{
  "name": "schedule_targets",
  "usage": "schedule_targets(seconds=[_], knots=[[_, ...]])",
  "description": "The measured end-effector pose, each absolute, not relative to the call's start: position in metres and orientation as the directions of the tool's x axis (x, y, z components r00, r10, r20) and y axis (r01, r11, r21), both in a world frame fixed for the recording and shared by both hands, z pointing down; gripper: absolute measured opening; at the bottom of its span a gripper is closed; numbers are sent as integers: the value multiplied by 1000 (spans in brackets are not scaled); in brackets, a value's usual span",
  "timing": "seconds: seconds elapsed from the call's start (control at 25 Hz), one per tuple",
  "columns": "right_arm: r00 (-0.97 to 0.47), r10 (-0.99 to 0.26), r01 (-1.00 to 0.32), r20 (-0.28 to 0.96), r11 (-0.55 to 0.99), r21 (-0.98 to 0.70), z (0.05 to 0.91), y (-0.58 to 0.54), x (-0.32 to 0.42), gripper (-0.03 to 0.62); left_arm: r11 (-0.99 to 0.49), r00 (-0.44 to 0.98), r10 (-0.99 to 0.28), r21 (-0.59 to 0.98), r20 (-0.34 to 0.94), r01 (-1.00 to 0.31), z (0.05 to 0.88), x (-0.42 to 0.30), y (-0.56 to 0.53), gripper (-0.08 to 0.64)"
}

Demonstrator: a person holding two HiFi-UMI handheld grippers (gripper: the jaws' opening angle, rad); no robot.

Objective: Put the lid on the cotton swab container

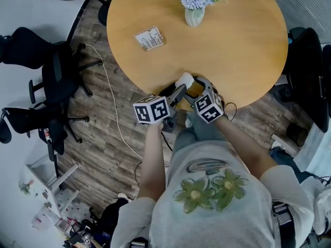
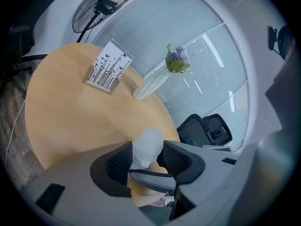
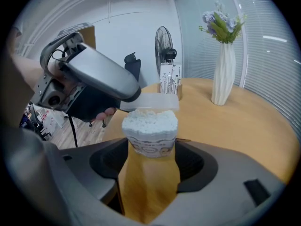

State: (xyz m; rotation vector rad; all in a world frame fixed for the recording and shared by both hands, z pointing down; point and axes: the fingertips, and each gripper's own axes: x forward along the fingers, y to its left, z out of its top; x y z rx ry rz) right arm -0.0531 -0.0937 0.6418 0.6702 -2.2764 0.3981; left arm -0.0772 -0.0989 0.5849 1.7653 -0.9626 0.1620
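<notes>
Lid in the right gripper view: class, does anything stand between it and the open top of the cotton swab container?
Nothing visible does. The lid, clamped in the left gripper, hangs just above the swabs in the cotton swab container, which the right gripper holds.

Two grippers (image 2: 146, 157) (image 3: 151, 161), one container (image 3: 151, 132), one lid (image 3: 149, 101), one vase (image 1: 195, 15), one card box (image 1: 150, 38)

Open tabletop (image 1: 238, 56) separates vase (image 1: 194, 15) and card box (image 1: 150, 38) from the near edge.
</notes>
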Motion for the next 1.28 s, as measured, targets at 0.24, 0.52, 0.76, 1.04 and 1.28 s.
schedule_targets(seconds=[0.24, 0.52, 0.76, 1.04, 1.28], knots=[[-609, -341, -566, 716, 820, -90, 643, -94, -53, 321, -131, 652, -510, 699, 561, -703, 587, -74, -98, 200], [-614, -339, -562, 713, 822, -92, 642, -94, -51, 318, -154, 631, -497, 656, 595, -739, 589, -70, -96, 206], [-616, -334, -562, 713, 821, -100, 644, -93, -50, 318, -171, 609, -489, 616, 625, -769, 590, -68, -95, 207], [-620, -332, -555, 711, 826, -98, 643, -93, -49, 318, -206, 580, -470, 557, 665, -805, 592, -65, -94, 210], [-621, -326, -548, 713, 831, -98, 643, -93, -49, 318, -218, 557, -462, 520, 691, -826, 592, -64, -93, 210]])
